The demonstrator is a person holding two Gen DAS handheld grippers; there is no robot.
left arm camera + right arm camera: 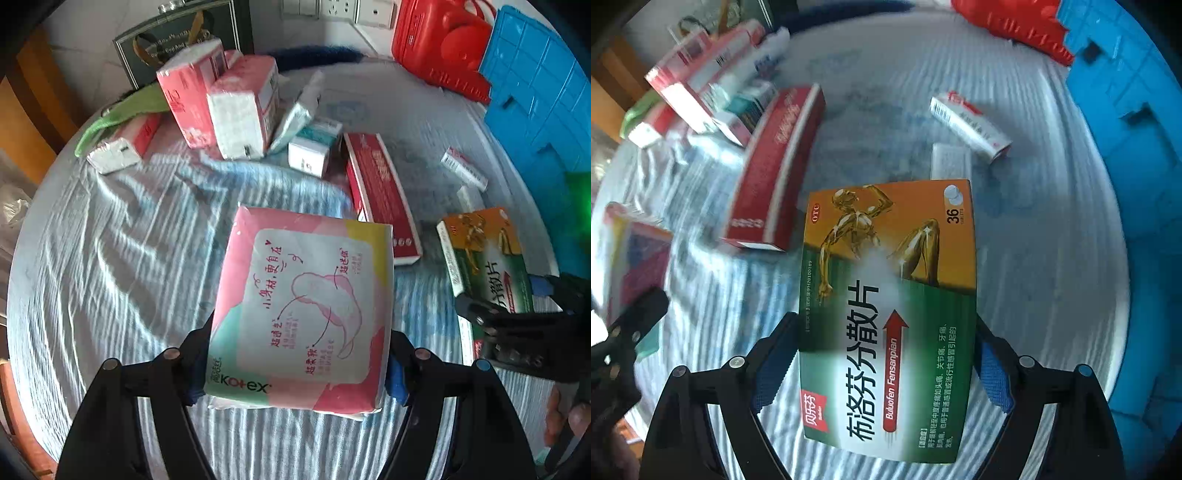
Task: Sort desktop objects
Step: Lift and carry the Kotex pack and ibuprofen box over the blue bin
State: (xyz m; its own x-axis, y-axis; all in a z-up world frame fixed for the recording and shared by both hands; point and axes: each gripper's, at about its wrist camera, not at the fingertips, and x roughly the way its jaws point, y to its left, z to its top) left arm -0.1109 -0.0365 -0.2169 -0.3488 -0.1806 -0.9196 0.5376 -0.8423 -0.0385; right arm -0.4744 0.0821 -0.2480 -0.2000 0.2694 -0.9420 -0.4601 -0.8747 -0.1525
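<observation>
Pink Kotex pad pack [301, 314], nearest the left lens: left gripper [295, 365] set wide, its blue-padded fingers [397, 380] pressed on both long sides, pack held over the striped cloth [122, 258]. Right gripper [886, 365] straddles the orange-and-green ibuprofen box [890, 317]; fingers [995, 376] spread wide along its edges, but whether the pads bite or only flank the box cannot be told. Landmark: the long red carton [380, 199] lying flat mid-cloth. Pad pack sits just in front of it, on the camera side; ibuprofen box to its right and nearer the lens. Behind and left of the carton, a loose heap of pink-and-white tissue packs [240, 114] and a teal box [314, 144], leaning on one another. Right of the carton, a small white-and-red box [463, 168] alone; beyond that, a blue tray [535, 103] at the edge. Judgement: sorting looks early, with two items in hand, the heap unsorted, and no clear groups visible.
</observation>
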